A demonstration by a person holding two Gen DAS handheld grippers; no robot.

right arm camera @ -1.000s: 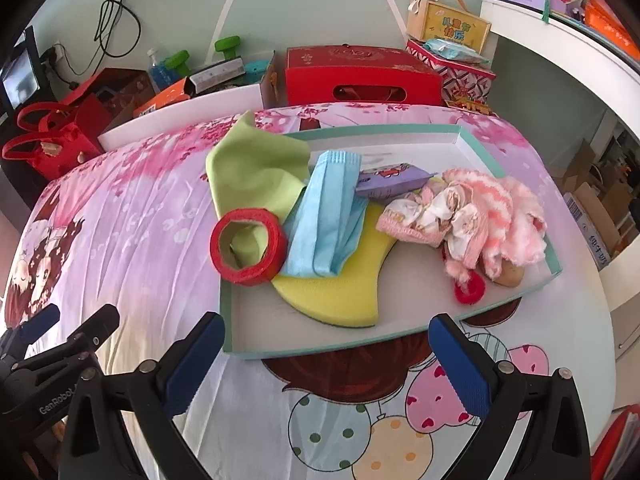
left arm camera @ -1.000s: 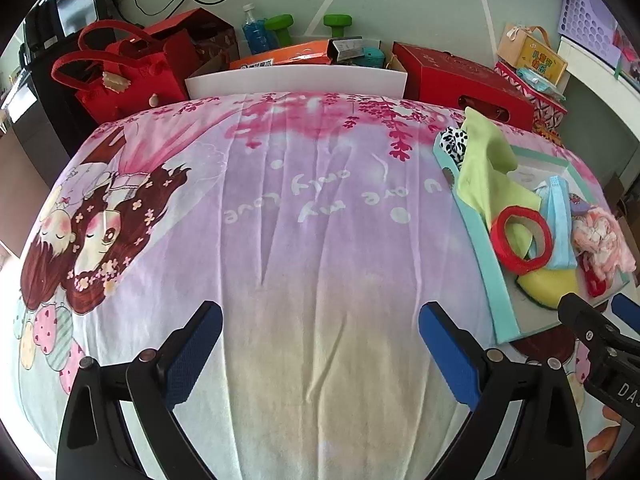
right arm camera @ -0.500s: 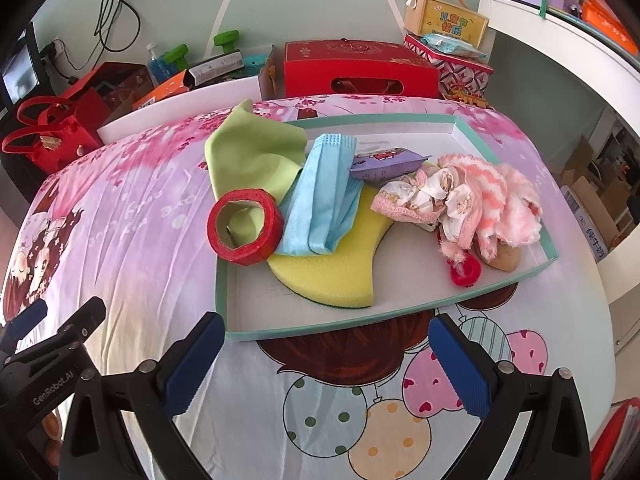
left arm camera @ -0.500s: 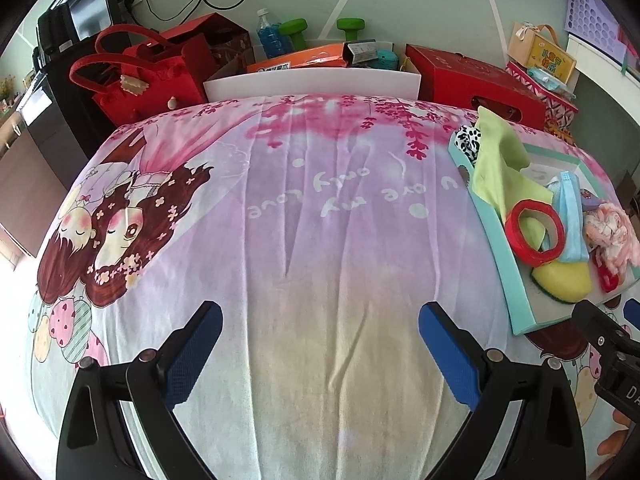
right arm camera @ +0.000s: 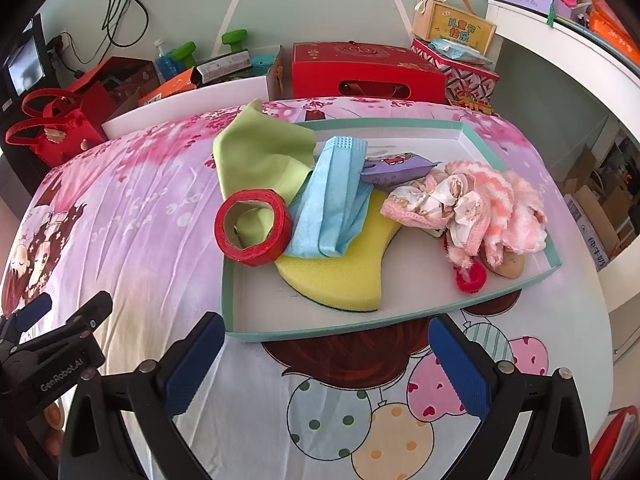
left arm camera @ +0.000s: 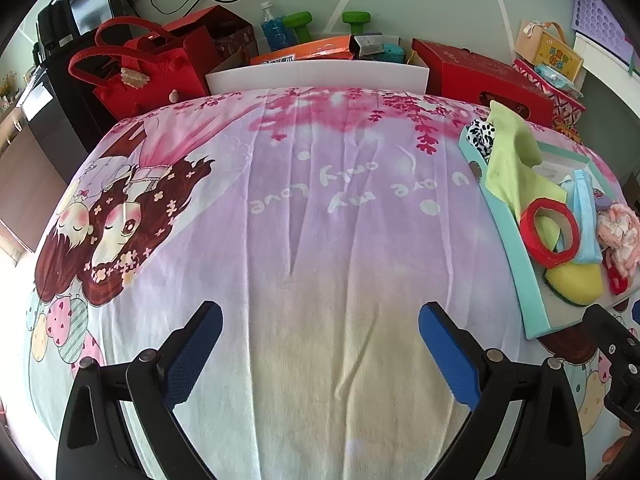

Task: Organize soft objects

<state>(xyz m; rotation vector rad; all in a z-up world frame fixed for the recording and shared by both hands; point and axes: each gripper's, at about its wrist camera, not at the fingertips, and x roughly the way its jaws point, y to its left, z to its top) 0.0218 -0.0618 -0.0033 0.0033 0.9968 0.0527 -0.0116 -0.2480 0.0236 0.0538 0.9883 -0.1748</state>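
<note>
My right gripper (right arm camera: 324, 364) sits just short of the teal tray (right arm camera: 230, 296), whose near rim runs crosswise right ahead of my fingertips. The soft stuff is all inside it: yellow sponge (right arm camera: 340, 276) nearest, dead ahead, long side lying roughly left-right; blue cloth (right arm camera: 332, 204) draped over it w/ its long axis running away from me; green cloth (right arm camera: 260, 156) far left under the red tape roll (right arm camera: 252, 232); pink fluffy bundle (right arm camera: 472, 204) to the right. My left gripper (left arm camera: 320, 356) faces bare bedsheet (left arm camera: 320, 208), tray well off to its right (so the right hand's the nearer one, I reckon). Both sets of jaws are spread wide, holding nothing, touching nothing.
</note>
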